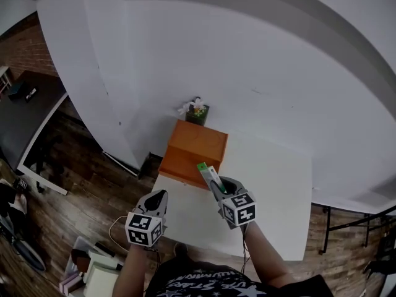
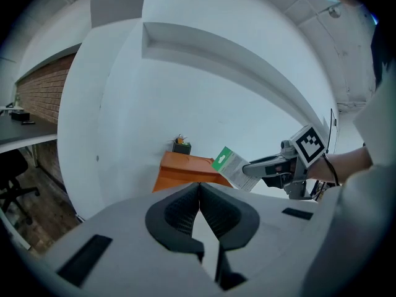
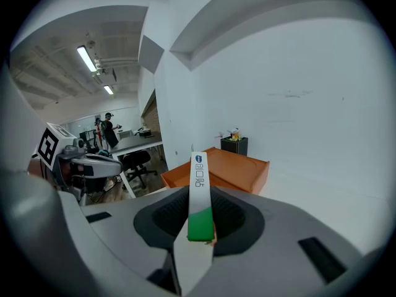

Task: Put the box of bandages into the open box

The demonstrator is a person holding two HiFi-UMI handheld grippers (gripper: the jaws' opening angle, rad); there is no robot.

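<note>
Left gripper: jaws pressed together with nothing between them, held low over the near-left corner of the table, idle. Right gripper: jaws pinching the bandage box by its green lower end, the white length of it sticking out ahead of the jaws, tilted forward and up. Bandage box: 1 flat carton, clear of the table, its far tip over or just short of the near rim of the orange box — the head view does not settle which; it is not yet inside. Orange box: 1, top open, on the far-left part of the table, nothing seen in it. Pot: 1 small dark planter just behind the orange box, against the wall, not part of the job. Step in hand, as judged: the carry, grasp done and release pending. Next move calls for bringing the right gripper forward until the carton is fully over the opening, lowering it past the rim, then spreading the jaws; the left gripper has no evident part.
</note>
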